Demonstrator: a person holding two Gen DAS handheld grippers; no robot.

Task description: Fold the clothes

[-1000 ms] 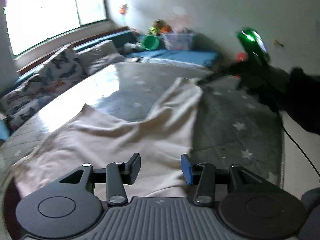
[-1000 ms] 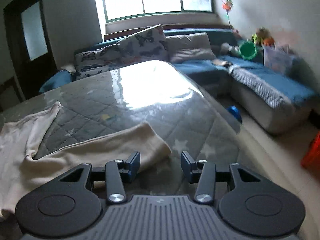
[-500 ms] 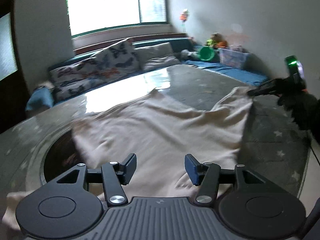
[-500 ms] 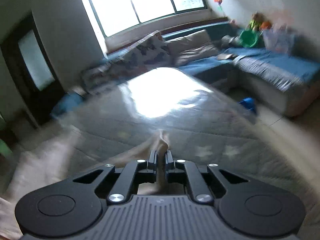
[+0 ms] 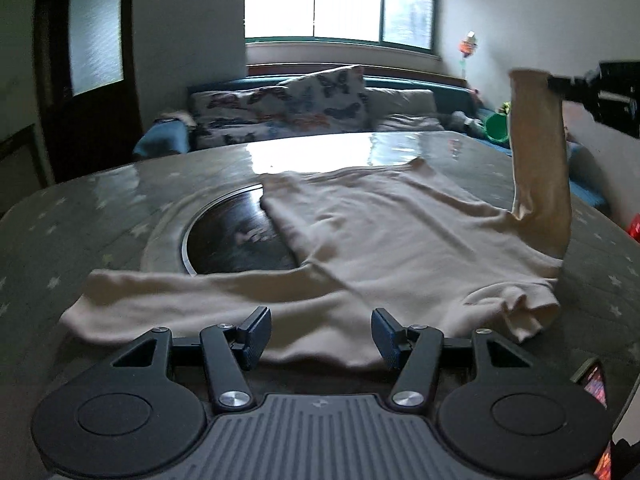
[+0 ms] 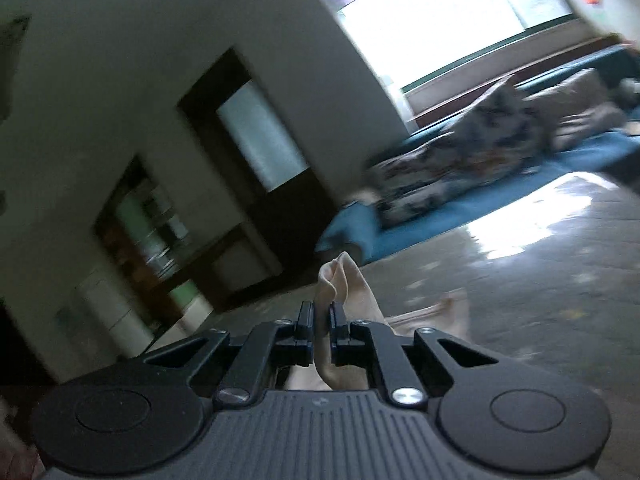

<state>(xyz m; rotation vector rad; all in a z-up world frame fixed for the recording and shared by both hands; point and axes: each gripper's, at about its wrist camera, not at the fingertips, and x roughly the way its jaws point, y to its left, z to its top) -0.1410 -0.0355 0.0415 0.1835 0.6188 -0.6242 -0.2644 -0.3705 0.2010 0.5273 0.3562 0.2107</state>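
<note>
The fold has barely begun: the cream long-sleeved top lies spread on the star-patterned tabletop, its body flat and partly covering the dark round inset, and only one sleeve has been picked up. In the left wrist view that raised sleeve stands nearly upright at about 2 o'clock, its cuff pinched by the right gripper, whose fingers are clenched on the fabric; the right wrist view confirms this, with the cuff bunched and poking out between the closed fingers. The left gripper hangs just above the near edge of the garment with its fingers released and wide apart, holding nothing. The other sleeve runs flat along the near edge toward 9 o'clock. The garment's long axis, sleeve to sleeve, appears to run roughly from 9 to 3 o'clock across the view, while the body stretches away toward 12 o'clock, its far edge near the glare on the tabletop. Still to do, as I judge it: lay the lifted sleeve across the body, bring the other sleeve in, then fold the body over itself.
</note>
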